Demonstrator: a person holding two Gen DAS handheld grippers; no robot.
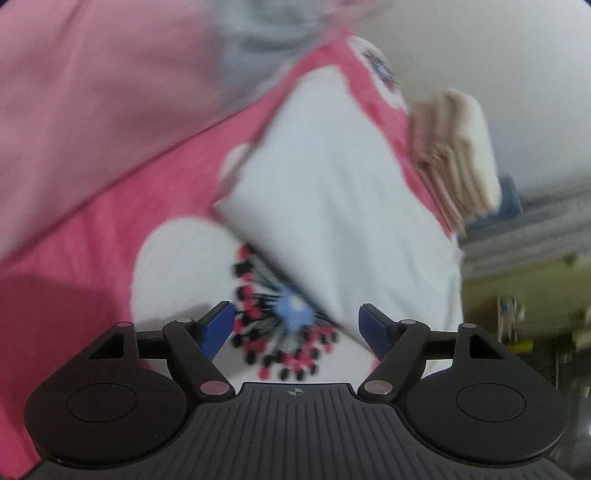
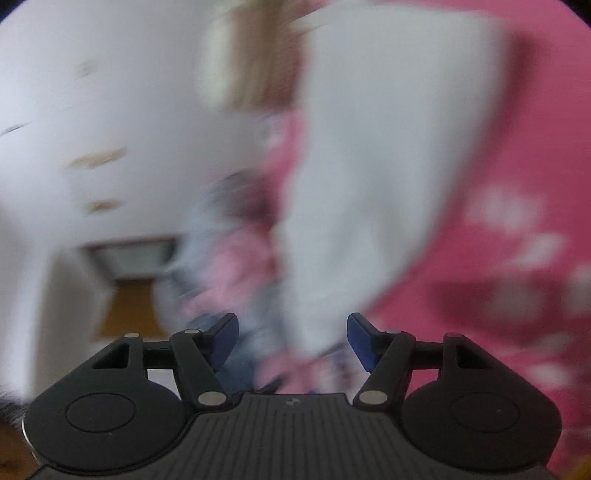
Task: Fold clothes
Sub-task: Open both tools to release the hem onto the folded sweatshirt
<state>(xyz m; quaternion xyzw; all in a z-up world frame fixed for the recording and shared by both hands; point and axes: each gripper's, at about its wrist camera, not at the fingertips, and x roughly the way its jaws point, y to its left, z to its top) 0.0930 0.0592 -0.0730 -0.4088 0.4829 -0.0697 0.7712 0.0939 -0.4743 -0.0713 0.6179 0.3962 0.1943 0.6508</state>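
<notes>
A folded white garment (image 1: pixel 332 192) lies flat on a pink bed sheet (image 1: pixel 122 206) printed with white circles and a dotted flower. My left gripper (image 1: pixel 296 326) hovers open just before its near corner, nothing between the blue pads (image 1: pixel 218 326). In the right wrist view, badly blurred, the same white garment (image 2: pixel 373 177) runs up the middle over the pink sheet (image 2: pixel 517 184). My right gripper (image 2: pixel 293 341) stands open at its near end, with nothing between the fingers.
A stack of folded beige and white cloth (image 1: pixel 454 147) rests beyond the garment's far right edge. A pale pink cloth (image 1: pixel 92 81) and a grey one (image 1: pixel 266 29) lie at the back left. White wall (image 2: pixel 92 110) and a doorway (image 2: pixel 129 254) show left.
</notes>
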